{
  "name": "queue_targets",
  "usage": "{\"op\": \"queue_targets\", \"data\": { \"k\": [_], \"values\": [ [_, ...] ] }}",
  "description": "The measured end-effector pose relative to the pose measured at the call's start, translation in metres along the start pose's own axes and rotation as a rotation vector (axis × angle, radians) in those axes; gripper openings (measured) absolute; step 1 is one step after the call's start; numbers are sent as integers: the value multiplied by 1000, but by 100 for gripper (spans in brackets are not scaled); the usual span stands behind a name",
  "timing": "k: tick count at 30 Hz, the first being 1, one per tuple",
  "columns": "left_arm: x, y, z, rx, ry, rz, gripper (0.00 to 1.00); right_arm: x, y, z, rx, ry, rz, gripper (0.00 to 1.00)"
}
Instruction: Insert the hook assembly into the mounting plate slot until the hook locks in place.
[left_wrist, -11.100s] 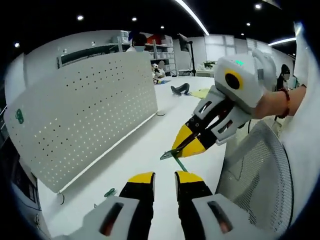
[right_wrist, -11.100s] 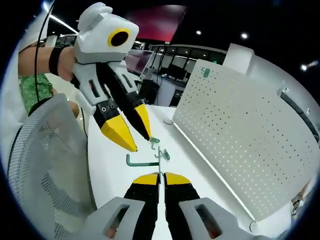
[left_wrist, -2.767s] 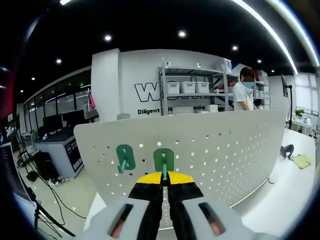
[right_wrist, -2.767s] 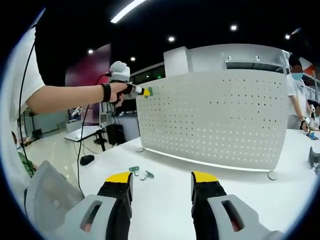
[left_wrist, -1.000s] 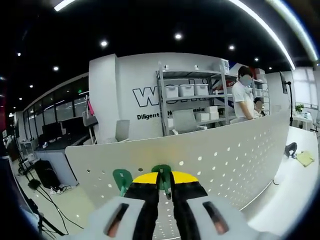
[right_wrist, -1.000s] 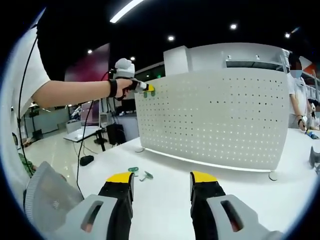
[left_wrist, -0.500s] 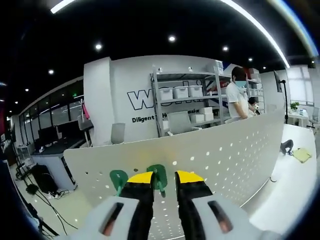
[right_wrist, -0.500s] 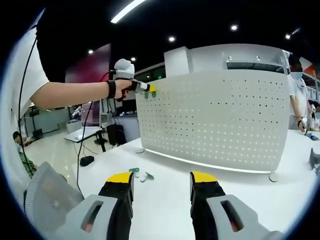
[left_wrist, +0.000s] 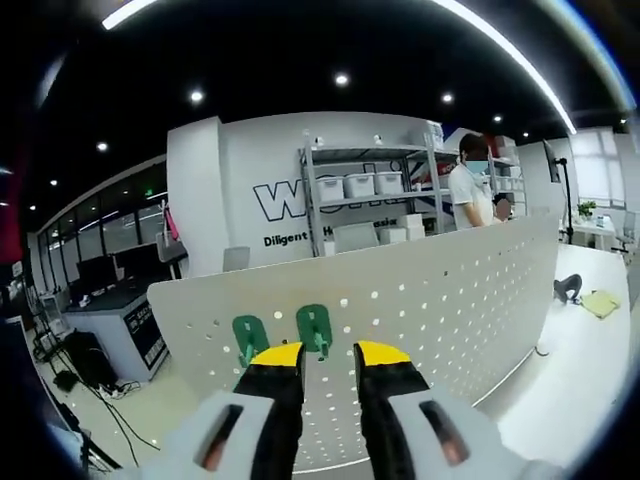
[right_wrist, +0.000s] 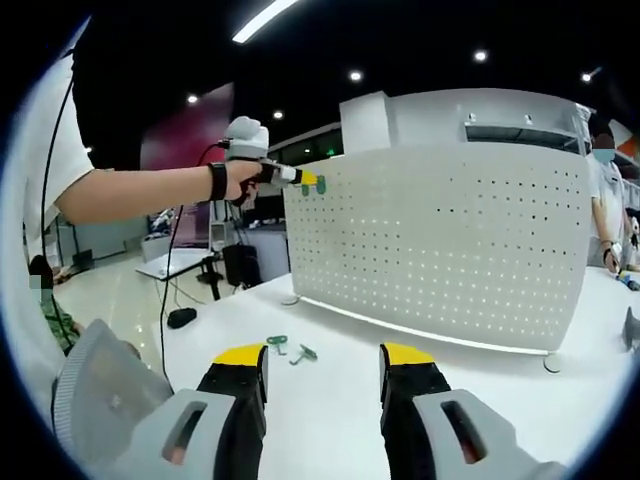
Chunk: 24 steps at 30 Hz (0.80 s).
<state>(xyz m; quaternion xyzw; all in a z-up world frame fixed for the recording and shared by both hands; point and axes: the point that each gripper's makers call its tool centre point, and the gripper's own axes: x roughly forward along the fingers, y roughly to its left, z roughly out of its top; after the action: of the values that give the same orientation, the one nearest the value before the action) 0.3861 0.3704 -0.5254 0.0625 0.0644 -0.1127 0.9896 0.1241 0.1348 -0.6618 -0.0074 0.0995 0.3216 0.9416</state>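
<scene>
Left gripper (left_wrist: 328, 352) held up at the top corner of the white perforated mounting plate (left_wrist: 440, 310), jaws slightly apart with nothing between them — yellow fingertips (left_wrist: 276, 354) just below a green hook assembly (left_wrist: 314, 328) seated on the plate's face near its upper edge. Second green hook (left_wrist: 249, 338) hung on the plate just beside the first, toward the plate's end edge. Beyond the plate's top edge, shelving with white bins (left_wrist: 362, 184) against a wall with lettering, and a person (left_wrist: 470, 190) standing by it. Seen from the right gripper view, the same left gripper (right_wrist: 300, 178) reached out at the end of a bare forearm with a dark wristband (right_wrist: 217, 181), its yellow tips at the upper end corner of the mounting plate (right_wrist: 450, 250), a green hook assembly (right_wrist: 320, 185) showing right at the tips; contact between tips and hook too small to tell. Right gripper (right_wrist: 322, 360) hung low over the white table (right_wrist: 330, 400), jaws wide apart and empty. Two more small green hooks (right_wrist: 291, 348) lay loose on the table in front of the plate's base edge, near each other and well apart from the right gripper's tips. Grey mesh chair back (right_wrist: 100, 390) at the table's near edge.
</scene>
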Motion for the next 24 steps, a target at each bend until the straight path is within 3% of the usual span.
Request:
{"op": "queue_targets", "data": {
  "k": [16,24],
  "values": [
    [-46,-16,-8,-8,-15,-29,23,-1,14,2,-34,4,48,45],
    [-69,-31,-7,12,-28,-94,28,2,20,3,-42,11,67,44]
  ]
}}
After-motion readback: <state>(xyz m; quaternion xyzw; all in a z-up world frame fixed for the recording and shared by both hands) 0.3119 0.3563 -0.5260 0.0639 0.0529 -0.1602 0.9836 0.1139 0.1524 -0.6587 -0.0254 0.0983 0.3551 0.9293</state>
